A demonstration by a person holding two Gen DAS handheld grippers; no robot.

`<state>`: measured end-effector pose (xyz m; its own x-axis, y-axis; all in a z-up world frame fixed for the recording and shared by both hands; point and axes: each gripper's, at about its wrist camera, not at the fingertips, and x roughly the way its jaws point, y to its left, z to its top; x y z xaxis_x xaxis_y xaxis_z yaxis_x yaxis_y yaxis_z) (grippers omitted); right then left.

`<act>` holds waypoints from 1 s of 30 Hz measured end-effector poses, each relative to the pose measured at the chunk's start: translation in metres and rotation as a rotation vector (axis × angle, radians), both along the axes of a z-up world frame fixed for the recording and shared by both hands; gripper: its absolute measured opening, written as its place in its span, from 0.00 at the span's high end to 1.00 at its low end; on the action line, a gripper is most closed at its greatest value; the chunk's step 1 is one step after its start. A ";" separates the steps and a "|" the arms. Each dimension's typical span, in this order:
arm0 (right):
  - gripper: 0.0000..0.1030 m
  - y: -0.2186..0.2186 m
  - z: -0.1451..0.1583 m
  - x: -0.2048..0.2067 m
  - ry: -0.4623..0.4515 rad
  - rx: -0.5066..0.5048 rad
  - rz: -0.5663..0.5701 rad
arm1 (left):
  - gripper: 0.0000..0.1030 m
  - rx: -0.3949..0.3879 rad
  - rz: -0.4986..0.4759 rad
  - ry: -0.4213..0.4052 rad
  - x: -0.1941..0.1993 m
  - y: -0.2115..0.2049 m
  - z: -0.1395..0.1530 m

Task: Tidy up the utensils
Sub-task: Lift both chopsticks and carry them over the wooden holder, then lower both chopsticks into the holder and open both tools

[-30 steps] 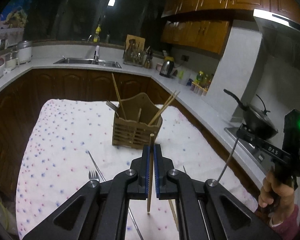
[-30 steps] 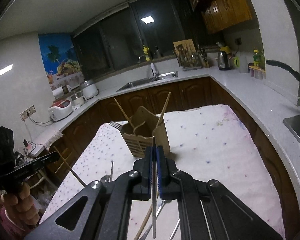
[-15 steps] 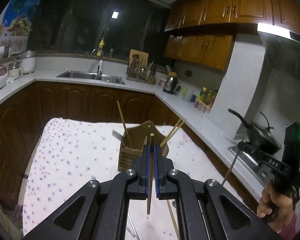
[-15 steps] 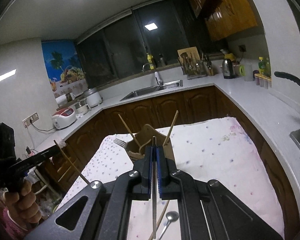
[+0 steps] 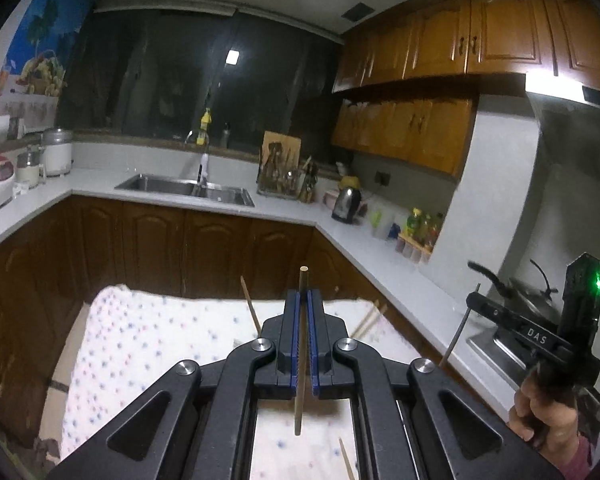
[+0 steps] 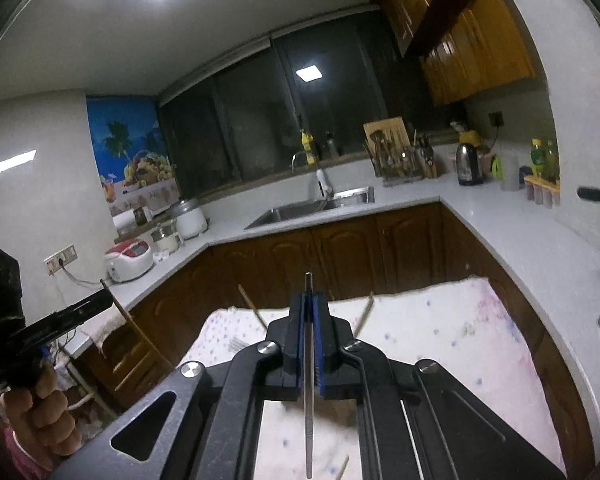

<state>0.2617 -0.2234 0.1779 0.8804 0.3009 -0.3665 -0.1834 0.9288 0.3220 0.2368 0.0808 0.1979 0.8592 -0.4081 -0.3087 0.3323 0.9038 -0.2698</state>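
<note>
Dotted tablecloth (image 5: 148, 344) sits low, the holder hidden behind my grippers. My left gripper (image 5: 303, 320) pinches a wooden chopstick (image 5: 302, 280) upright; my right gripper (image 6: 309, 320) clamps a metal chopstick (image 6: 308, 420). Lowering blind, I could miss and jab the leaning chopsticks (image 6: 249, 305).

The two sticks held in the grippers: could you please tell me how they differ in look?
The left gripper holds a wooden chopstick, pale brown and matte with a blunt flat top; the right gripper holds a metal rod, grey, shiny and thinner. The rod's lower end runs down to the frame edge, so what kind of utensil it is cannot be told; the chopstick's lower end shows. Both stand upright, clamped between shut blue pads above the dotted cloth.
</note>
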 end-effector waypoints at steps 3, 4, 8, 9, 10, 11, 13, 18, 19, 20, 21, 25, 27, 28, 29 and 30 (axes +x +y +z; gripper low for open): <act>0.96 0.002 0.010 0.020 -0.026 0.003 -0.008 | 0.99 -0.001 0.014 -0.022 0.019 0.000 0.005; 0.96 0.003 0.013 0.027 -0.035 0.000 -0.012 | 0.99 -0.003 0.015 -0.025 0.024 0.000 0.005; 0.96 0.007 0.020 0.054 -0.063 0.003 -0.019 | 0.99 0.000 0.030 -0.040 0.052 -0.005 0.003; 0.96 0.008 0.020 0.061 -0.070 0.009 -0.021 | 0.99 0.000 0.032 -0.038 0.060 -0.007 0.001; 0.96 0.008 0.019 0.068 -0.077 0.014 -0.026 | 0.99 0.001 0.035 -0.035 0.069 -0.009 -0.001; 0.96 0.010 0.017 0.074 -0.079 0.015 -0.030 | 0.99 0.002 0.041 -0.031 0.079 -0.011 -0.006; 0.96 0.011 0.008 0.086 -0.079 0.027 -0.031 | 0.99 -0.002 0.044 -0.017 0.095 -0.013 -0.015; 0.96 0.017 -0.031 0.103 -0.060 0.036 -0.049 | 0.99 -0.051 0.054 0.039 0.140 -0.016 -0.048; 0.96 0.017 -0.041 0.104 -0.056 0.035 -0.054 | 0.99 -0.057 0.062 0.053 0.148 -0.016 -0.055; 0.96 0.018 -0.050 0.106 -0.050 0.034 -0.056 | 0.99 -0.060 0.071 0.072 0.156 -0.016 -0.065; 0.96 0.018 -0.056 0.107 -0.041 0.037 -0.054 | 0.99 -0.062 0.075 0.085 0.162 -0.017 -0.070; 0.96 0.018 -0.082 0.106 -0.013 0.051 -0.060 | 0.99 -0.059 0.089 0.137 0.185 -0.018 -0.094; 0.96 0.019 -0.092 0.104 0.001 0.050 -0.061 | 0.98 -0.063 0.091 0.163 0.195 -0.022 -0.103; 0.96 0.021 -0.096 0.104 0.011 0.047 -0.060 | 0.98 -0.063 0.090 0.167 0.194 -0.022 -0.104; 0.96 0.022 -0.102 0.104 0.025 0.044 -0.057 | 0.98 -0.059 0.091 0.171 0.197 -0.024 -0.106; 0.96 0.022 -0.105 0.105 0.035 0.044 -0.056 | 0.98 -0.052 0.093 0.177 0.201 -0.027 -0.109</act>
